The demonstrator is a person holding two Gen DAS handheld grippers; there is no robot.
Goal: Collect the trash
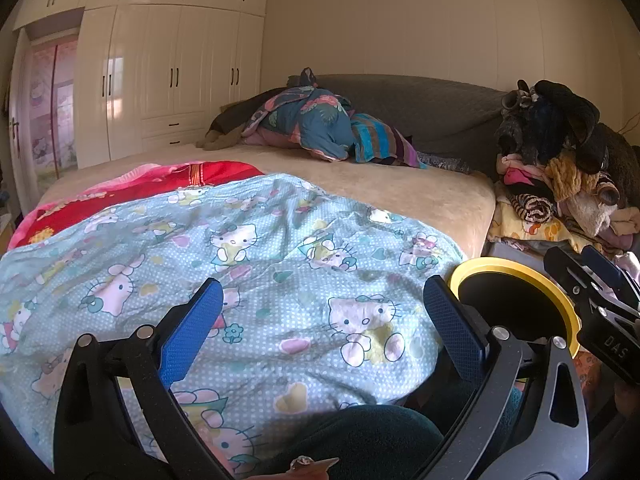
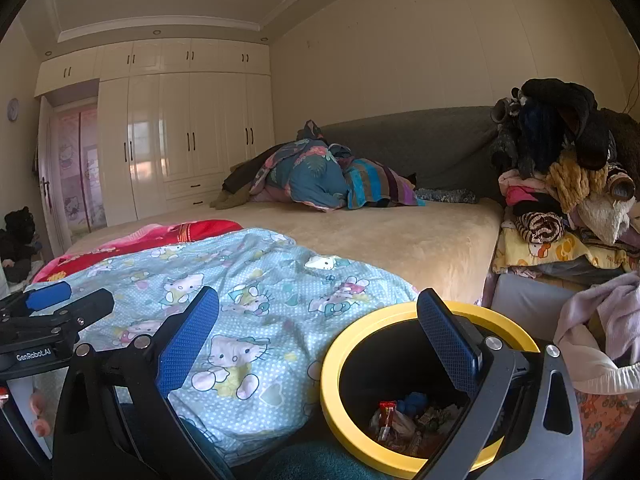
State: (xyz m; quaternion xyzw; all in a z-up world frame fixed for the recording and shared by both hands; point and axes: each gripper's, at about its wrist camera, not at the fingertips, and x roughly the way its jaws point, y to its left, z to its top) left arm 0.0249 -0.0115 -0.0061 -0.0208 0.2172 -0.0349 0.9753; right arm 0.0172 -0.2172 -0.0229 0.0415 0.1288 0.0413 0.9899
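A black bin with a yellow rim [image 2: 332, 364] stands beside the bed at lower right, and wrappers and other trash [image 2: 404, 420] lie at its bottom. My right gripper [image 2: 320, 334] hangs open over the bin's left side and the quilt edge, nothing between its blue pads [image 2: 188, 344]. In the left wrist view the same bin rim [image 1: 516, 270] shows at right, partly behind the right gripper's body. My left gripper [image 1: 324, 326] is open over the light blue cartoon-cat quilt [image 1: 248, 256], holding nothing.
A beige bed [image 2: 400, 236] carries a red blanket [image 2: 176, 232] and a heap of bedding [image 2: 320, 176] by the grey headboard. Piled clothes [image 2: 560, 184] rise to the right of the bin. White wardrobes [image 2: 180, 132] line the far wall.
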